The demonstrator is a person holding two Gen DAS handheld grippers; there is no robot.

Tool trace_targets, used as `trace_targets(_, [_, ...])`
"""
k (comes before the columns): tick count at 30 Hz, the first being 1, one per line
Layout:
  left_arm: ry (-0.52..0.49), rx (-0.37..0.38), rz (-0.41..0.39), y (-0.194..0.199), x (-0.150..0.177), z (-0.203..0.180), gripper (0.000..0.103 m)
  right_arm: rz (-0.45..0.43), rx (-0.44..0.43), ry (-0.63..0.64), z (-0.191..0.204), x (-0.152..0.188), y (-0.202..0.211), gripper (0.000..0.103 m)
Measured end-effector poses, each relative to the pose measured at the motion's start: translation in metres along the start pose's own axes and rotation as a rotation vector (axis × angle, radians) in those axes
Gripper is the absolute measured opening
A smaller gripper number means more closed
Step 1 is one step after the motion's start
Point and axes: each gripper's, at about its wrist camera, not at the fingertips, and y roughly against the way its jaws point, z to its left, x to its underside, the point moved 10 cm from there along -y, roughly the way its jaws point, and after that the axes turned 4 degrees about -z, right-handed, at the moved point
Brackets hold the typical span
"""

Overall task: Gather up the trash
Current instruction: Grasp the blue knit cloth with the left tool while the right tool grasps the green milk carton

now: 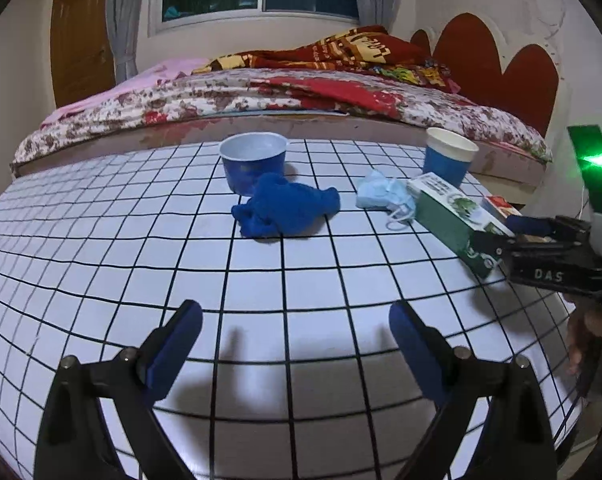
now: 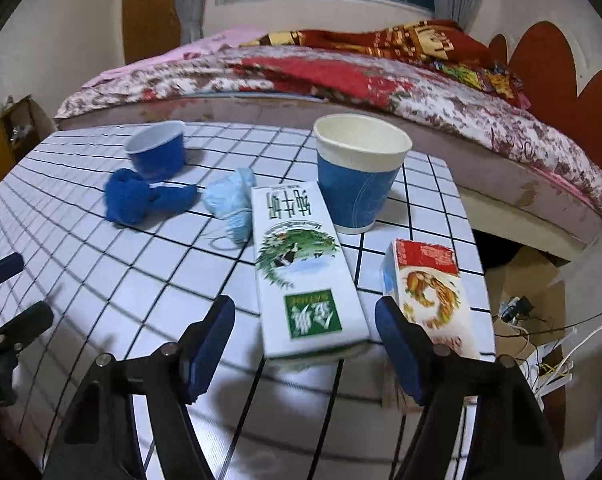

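Observation:
A green-and-white milk carton (image 2: 301, 268) lies flat on the checkered table (image 2: 101, 264), its near end between my open right gripper's (image 2: 305, 344) fingers. A smaller red-and-white carton (image 2: 425, 284) lies just right of it. A blue paper cup (image 2: 361, 172) stands behind them. A crumpled light-blue face mask (image 2: 231, 196), a blue cloth (image 2: 141, 196) and a blue bowl (image 2: 157, 152) lie to the left. My left gripper (image 1: 297, 340) is open and empty above bare table, well short of the blue cloth (image 1: 285, 208) and bowl (image 1: 253, 160).
A bed (image 1: 261, 92) with floral covers runs along the table's far edge. The table's right edge (image 2: 477, 264) drops to a floor with cables and cardboard (image 2: 525, 312). The right gripper's body (image 1: 549, 256) shows at the right in the left wrist view.

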Motion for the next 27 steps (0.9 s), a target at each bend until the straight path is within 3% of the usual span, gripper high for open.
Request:
trace_targets(3, [0.000, 0.002, 0.009, -0.009, -0.001, 0.002, 0.095, 0.044, 0.005, 0.001, 0.000, 0.004, -0.016, 0.074])
trace_targets(5, [-0.006, 0.000, 0.008, -0.018, -0.007, 0.004, 0.094, 0.058, -0.022, -0.009, 0.006, 0.008, -0.018, 0.062])
trace_targets(7, [-0.006, -0.003, 0.006, -0.031, -0.019, 0.007, 0.092, 0.061, -0.024, -0.012, 0.010, 0.009, -0.020, 0.057])
trace_targets(18, [-0.011, -0.006, 0.086, -0.098, -0.053, 0.004, 0.089, 0.060, -0.022, -0.118, 0.008, -0.004, -0.032, 0.057])
trace_targets(21, [0.008, 0.003, 0.113, -0.107, -0.050, 0.006, 0.076, 0.063, -0.025, -0.115, 0.009, -0.003, -0.033, 0.057])
trace_targets(23, [0.012, 0.028, 0.131, -0.110, -0.045, 0.005, 0.052, 0.061, -0.033, -0.114, 0.010, -0.003, -0.032, 0.056])
trace_targets(27, [0.016, 0.040, 0.099, -0.093, -0.045, 0.005, 0.050, 0.044, -0.041, -0.100, 0.012, 0.001, -0.023, 0.056])
